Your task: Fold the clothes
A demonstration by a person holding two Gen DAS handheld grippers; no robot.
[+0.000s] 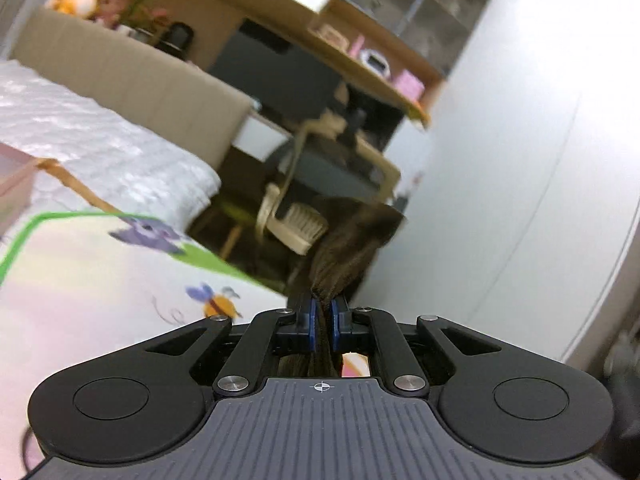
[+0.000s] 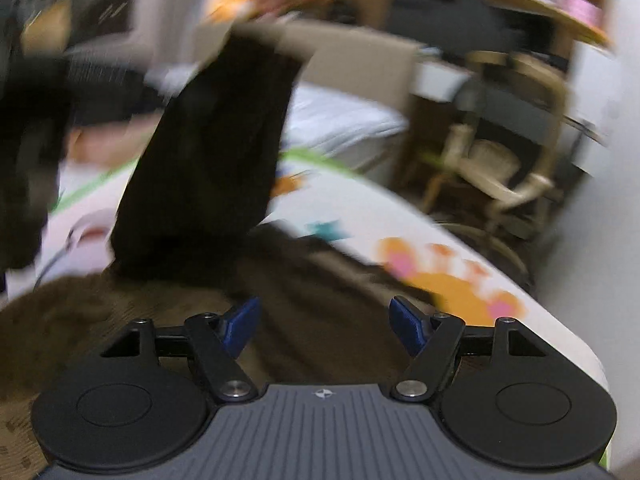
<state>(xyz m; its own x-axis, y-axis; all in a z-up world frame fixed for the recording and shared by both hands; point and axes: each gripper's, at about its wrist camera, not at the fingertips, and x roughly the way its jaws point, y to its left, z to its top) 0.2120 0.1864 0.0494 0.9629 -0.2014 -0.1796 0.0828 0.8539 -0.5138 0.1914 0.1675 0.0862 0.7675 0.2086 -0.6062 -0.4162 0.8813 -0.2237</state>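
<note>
- Task looked barely begun: brown garment [image 2: 320, 292] lay rumpled and unfolded on the cartoon-print mat [image 2: 460, 280], no neat fold visible anywhere.
- Left gripper [image 1: 323, 312] was pressed together, pinching a bunched wad of the brown fabric between its blue pads [image 1: 311, 320]; cloth fanned out past the tips and hung behind them.
- Left gripper pointed nearly level toward the desk chair [image 1: 320, 184] and white wall [image 1: 520, 140], rolled to one side, so the room looked tilted; mat and bed [image 1: 100, 136] sat off to the left.
- Right gripper [image 2: 324, 326] was spread, nothing between its blue pads [image 2: 242, 328]; it aimed downward over the brown garment, above it, not touching as far as visible.
- A dark cloth or sleeve [image 2: 208, 152] hung upright ahead of the right gripper; too blurred to say which.
- Both views smeared, the right one heavily.
- Left to do, by my read: spread the piece flat, grab a second corner with the right gripper, then make the folds.
</note>
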